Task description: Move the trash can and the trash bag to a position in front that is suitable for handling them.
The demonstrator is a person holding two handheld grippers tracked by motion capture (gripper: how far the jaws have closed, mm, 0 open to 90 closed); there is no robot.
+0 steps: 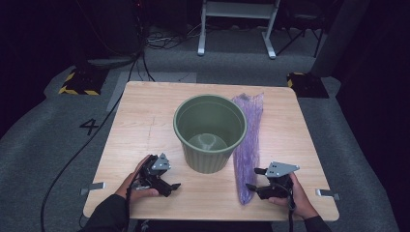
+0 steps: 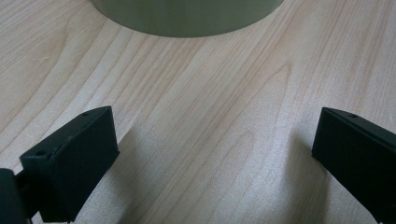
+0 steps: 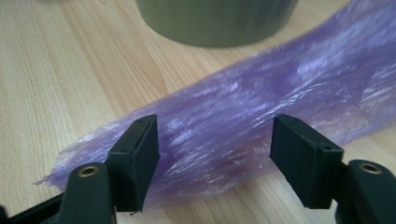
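High view: green bin (image 1: 210, 133) touches purple bag (image 1: 249, 140) on table (image 1: 140, 125).

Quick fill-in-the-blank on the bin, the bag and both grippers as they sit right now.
1. The purple bag lies flat on the table, to the ____ of the green bin in the high view.
2. The right gripper has its open jaws on either side of the ____.
3. The bin stands ____.
4. The left gripper holds ____.

Missing words: right; bag; upright; nothing

Green bin (image 3: 217, 21) cropped by the top edge in both gripper views, rim unseen
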